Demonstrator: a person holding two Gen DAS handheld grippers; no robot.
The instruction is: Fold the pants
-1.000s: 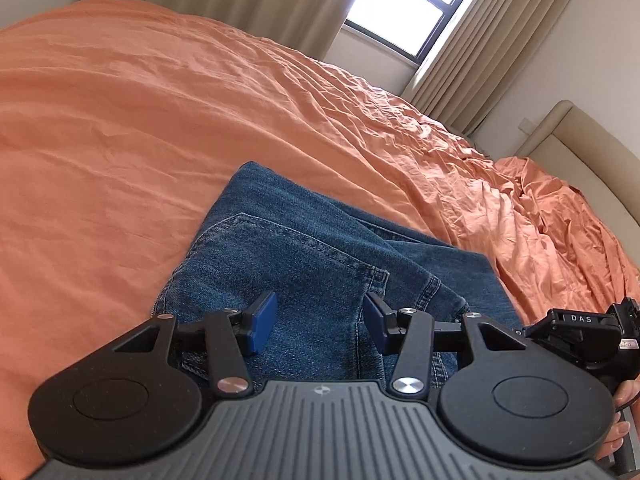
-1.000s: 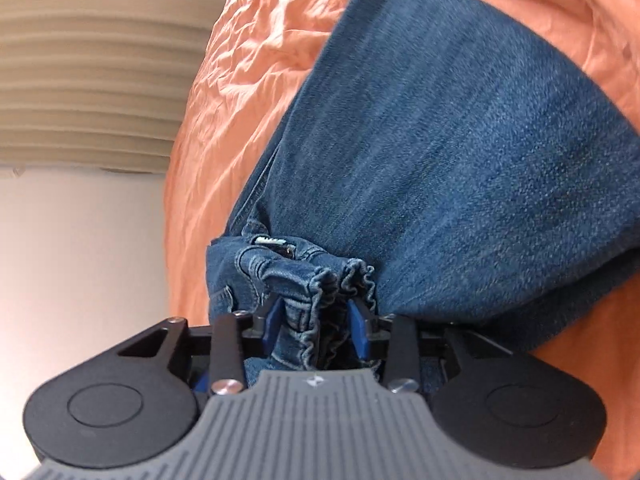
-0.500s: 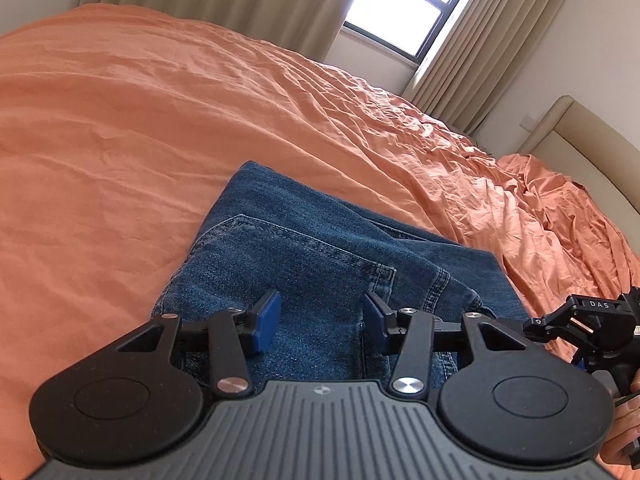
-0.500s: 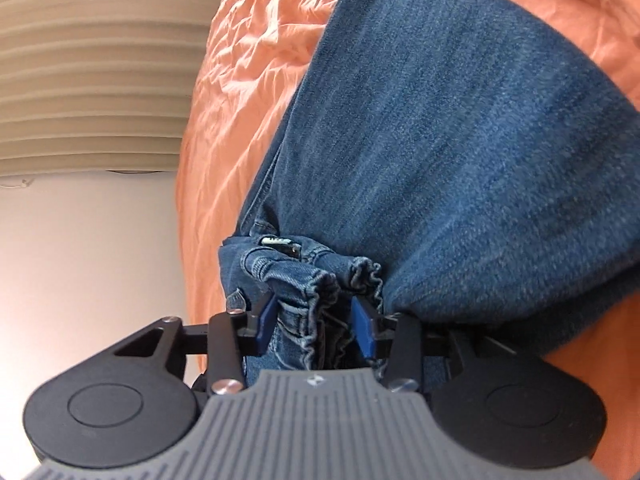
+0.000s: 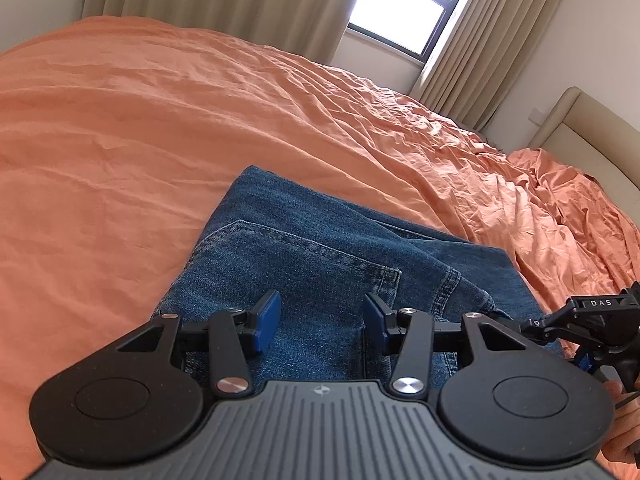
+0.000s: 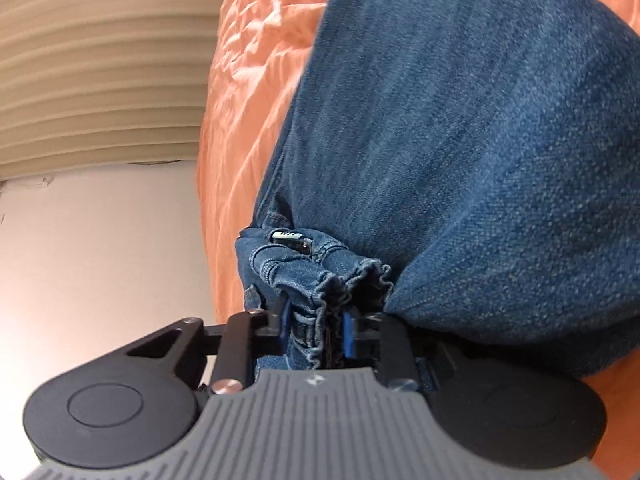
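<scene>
Now the folded blue denim pants lie on the orange bed; right tongs, just closing, clamp their bunched waistband, while left tongs hover apart above the back pocket.

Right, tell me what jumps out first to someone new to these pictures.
The blue jeans lie partly folded in the middle of a wide orange bedsheet. The right gripper has just been closing and pinches their bunched edge, while the left gripper hovers open above the back pocket.
</scene>
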